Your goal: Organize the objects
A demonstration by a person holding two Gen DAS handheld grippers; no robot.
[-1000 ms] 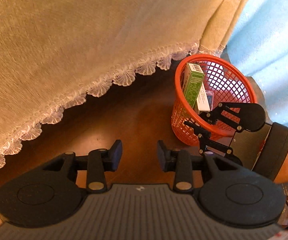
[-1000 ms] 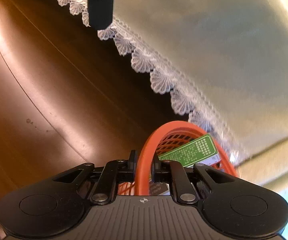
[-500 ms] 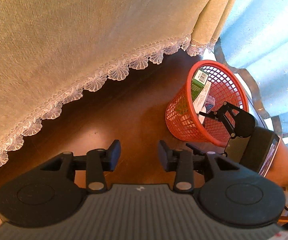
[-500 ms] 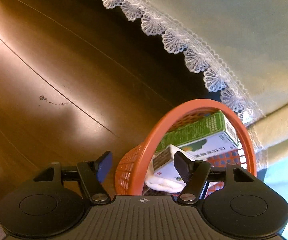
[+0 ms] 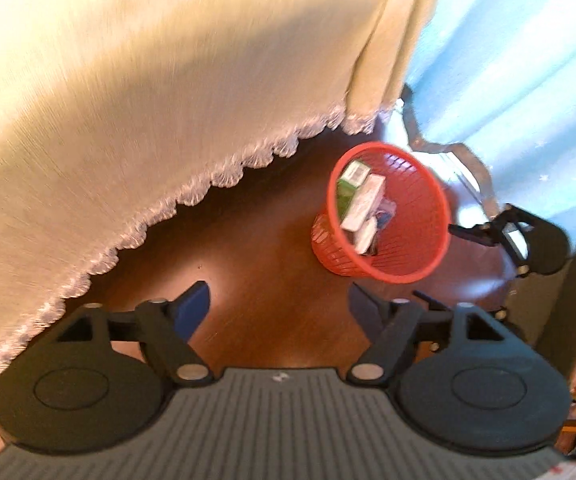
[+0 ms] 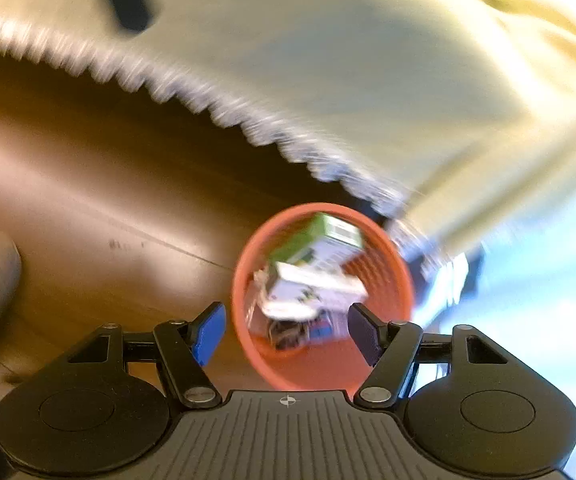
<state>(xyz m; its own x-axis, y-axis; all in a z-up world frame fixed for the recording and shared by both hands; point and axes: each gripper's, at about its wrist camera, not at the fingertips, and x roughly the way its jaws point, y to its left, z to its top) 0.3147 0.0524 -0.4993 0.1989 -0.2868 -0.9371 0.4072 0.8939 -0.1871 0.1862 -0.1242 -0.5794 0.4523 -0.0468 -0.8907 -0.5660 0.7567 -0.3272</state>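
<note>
- The left gripper is nearest in its own view, jaws spread wide with nothing between them, only bare brown wooden table beneath.
- The right gripper likewise stands wide open and holds nothing; the red mesh basket sits on the table just ahead of its gap, apart from both fingertips.
- From the left wrist view the basket stands near the table's right edge, with the right gripper just beside its rim on the far side, not touching it.
- Inside the basket lie a green box against the left wall and a white box leaning beside it; smaller items at the bottom are too blurred to tell.
- Farther back, a cream tablecloth with a white scalloped lace edge covers most of the table, its hem ending near the basket.
- Beyond the table edge hangs a light blue curtain.
</note>
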